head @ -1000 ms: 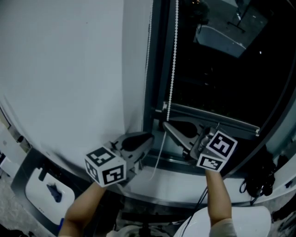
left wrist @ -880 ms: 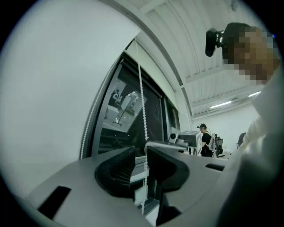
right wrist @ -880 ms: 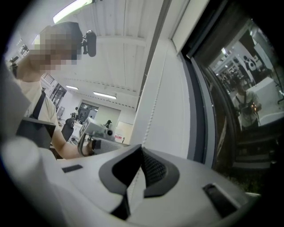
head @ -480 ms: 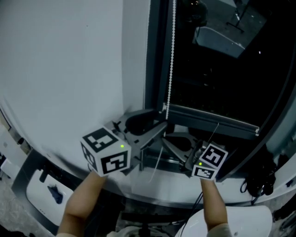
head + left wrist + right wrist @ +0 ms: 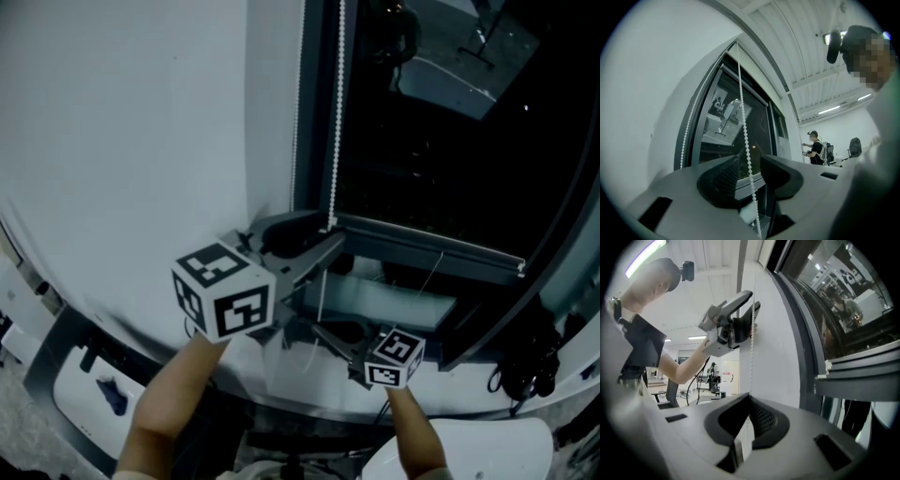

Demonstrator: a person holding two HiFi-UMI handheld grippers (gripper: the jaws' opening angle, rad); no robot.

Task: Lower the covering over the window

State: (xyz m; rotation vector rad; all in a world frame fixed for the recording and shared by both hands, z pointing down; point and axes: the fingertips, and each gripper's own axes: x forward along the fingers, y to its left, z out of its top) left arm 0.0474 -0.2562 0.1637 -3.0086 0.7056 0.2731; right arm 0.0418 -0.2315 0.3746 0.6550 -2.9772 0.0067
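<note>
Left gripper view: bead chain (image 5: 745,136) between parted jaws; head view unclear.

— Type of premises?
— Open-plan office or lab workroom.
— Supporting items?
— One large dark window (image 5: 450,141) in a grey frame; strip lights (image 5: 829,110) on a white ribbed ceiling (image 5: 797,37); an office chair (image 5: 671,390); plain white walls; a person (image 5: 816,146) standing at the far end.
</note>
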